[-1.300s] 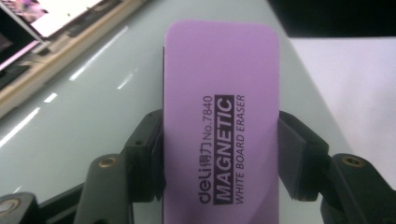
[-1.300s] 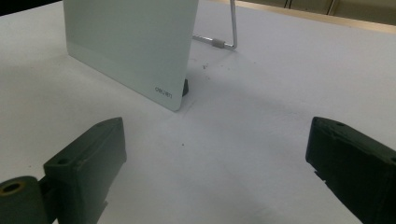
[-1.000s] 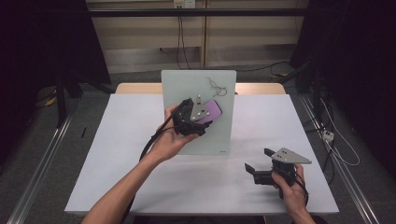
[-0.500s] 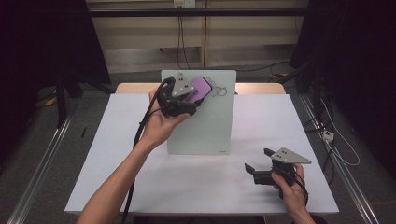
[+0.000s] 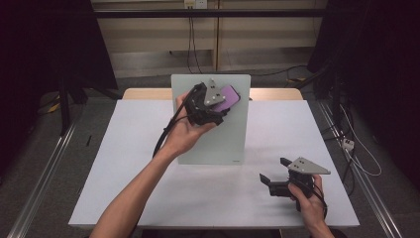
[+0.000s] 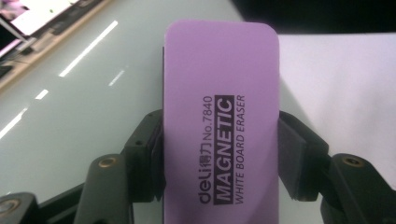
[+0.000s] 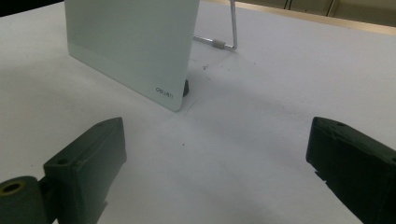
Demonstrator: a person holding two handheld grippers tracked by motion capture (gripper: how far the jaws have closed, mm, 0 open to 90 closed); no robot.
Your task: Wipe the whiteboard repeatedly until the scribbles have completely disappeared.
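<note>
High view, left to right with the whiteboard [image 5: 210, 124] as landmark: a forearm rises from the bottom edge to the left gripper [image 5: 218, 101], which sits at the board's upper part, near its top edge. Its jaws are clamped on a purple eraser [image 5: 229, 94] laid against the board's face. To the right of the board and nearer the person, well apart from it, the right gripper [image 5: 274, 174] rests low over the table [image 5: 109, 163] with its jaws spread wide and nothing between them.

The eraser looks like a light, stiff block with a smooth plastic back, so it should weigh little; the smooth sides could slide under a weak pinch. Taking it across the two long edges, as the pads [image 6: 292, 158] do now, seems the sound hold, leaving the wiping face free. Being magnetic by its label, it may cling to the board and tug when pulled away. The board stands propped, so hard pressing near the top could tip it.

Left gripper view gives what the overhead misses: the printed label reading magnetic whiteboard eraser and the pads pressed flush on both edges. Right gripper view adds the board's lower corner, its small black foot and the wire stand [image 7: 232, 28] behind it.
</note>
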